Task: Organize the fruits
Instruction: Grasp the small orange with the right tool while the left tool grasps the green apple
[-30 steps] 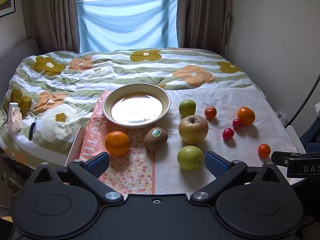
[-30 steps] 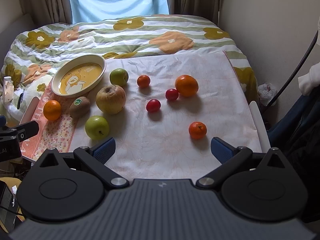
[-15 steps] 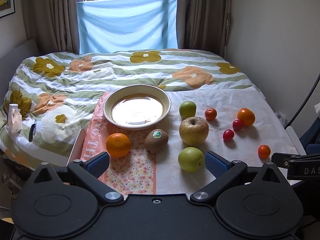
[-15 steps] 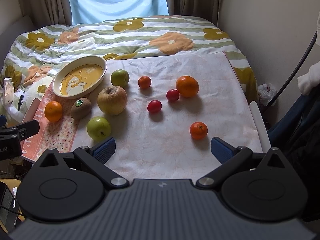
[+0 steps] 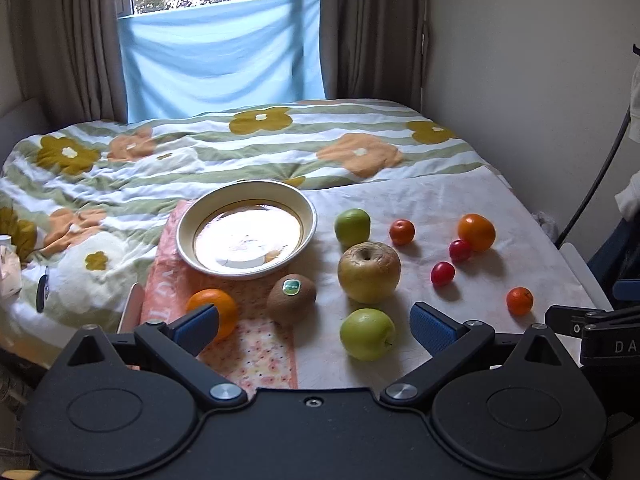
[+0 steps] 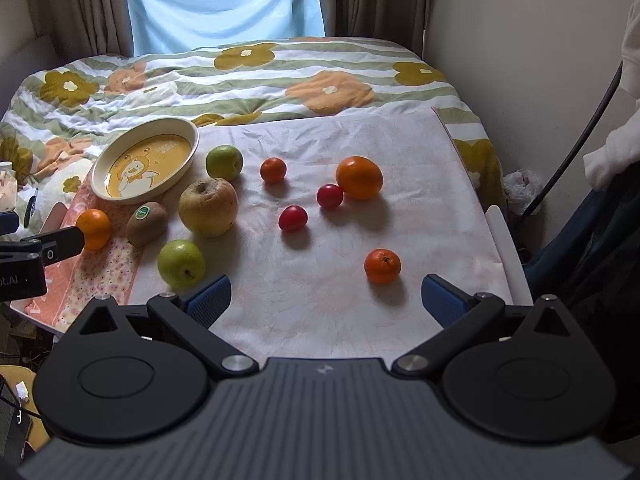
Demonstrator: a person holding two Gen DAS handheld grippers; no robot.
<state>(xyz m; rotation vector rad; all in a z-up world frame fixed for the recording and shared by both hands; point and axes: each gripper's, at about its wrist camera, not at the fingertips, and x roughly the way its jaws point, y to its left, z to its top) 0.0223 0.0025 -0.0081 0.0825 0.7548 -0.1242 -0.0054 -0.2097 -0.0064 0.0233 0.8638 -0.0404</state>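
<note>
My left tool [image 5: 314, 326] hangs released above the near edge of the bench [image 5: 460, 200], its blue pads [image 5: 197, 325] spread wide with nothing between them; my right tool [image 6: 326, 298] is likewise released and empty over the pale cloth [image 6: 340, 140]. Just ahead of the left tool, between its fingers, lies a green apple [image 5: 368, 334], with a kiwi [image 5: 291, 293] bearing a green sticker slightly to its left and an orange [image 5: 214, 311] partly hidden behind the left pad. Beyond those sits a large yellowish apple [image 5: 369, 272], and farther ahead to the left the cream plate [image 5: 188, 236] stands bare on an orange patterned mat [image 5: 256, 356], catching window glare. A second green apple [image 5: 352, 225] rests just right of the plate's rim. Ahead of my right tool and nearest it, toward its right finger, is a small mandarin [image 6: 382, 266]; farther on, two red cherry tomatoes [image 6: 293, 218] lie near each other, one of them touching or just beside a big orange [image 6: 359, 178], and a small orange-red tomato [image 6: 273, 170] sits beyond them to the left. All the fruit rests on the bench, none on the plate. Behind the bench spreads a bed with a flowered striped quilt [image 5: 240, 148].
</note>
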